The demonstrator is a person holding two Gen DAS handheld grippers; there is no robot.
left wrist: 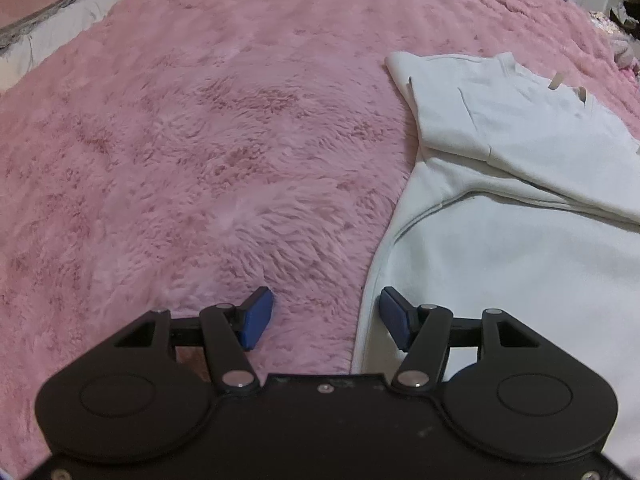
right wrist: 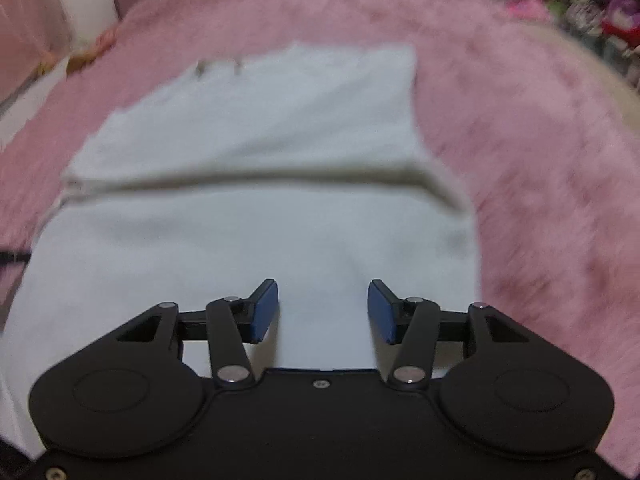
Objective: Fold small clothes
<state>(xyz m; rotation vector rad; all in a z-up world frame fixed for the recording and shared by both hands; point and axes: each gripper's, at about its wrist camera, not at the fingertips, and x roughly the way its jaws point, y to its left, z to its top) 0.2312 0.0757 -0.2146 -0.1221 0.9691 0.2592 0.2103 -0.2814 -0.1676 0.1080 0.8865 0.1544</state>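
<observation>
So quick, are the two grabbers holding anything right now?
Left gripper: open, holding nothing, over the edge of the white garment.
Right gripper: open, holding nothing, above the white garment.

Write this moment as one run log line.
left gripper: open, empty | right gripper: open, empty | white garment: partly folded on pink blanket

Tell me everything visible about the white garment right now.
The white garment is pale, soft-looking knit, lying flat on the fluffy pink blanket. Its far part is folded back over the near part, leaving a crosswise fold edge. Two small tags show near the far edge. Neither open claw, left or right, grips it.
</observation>
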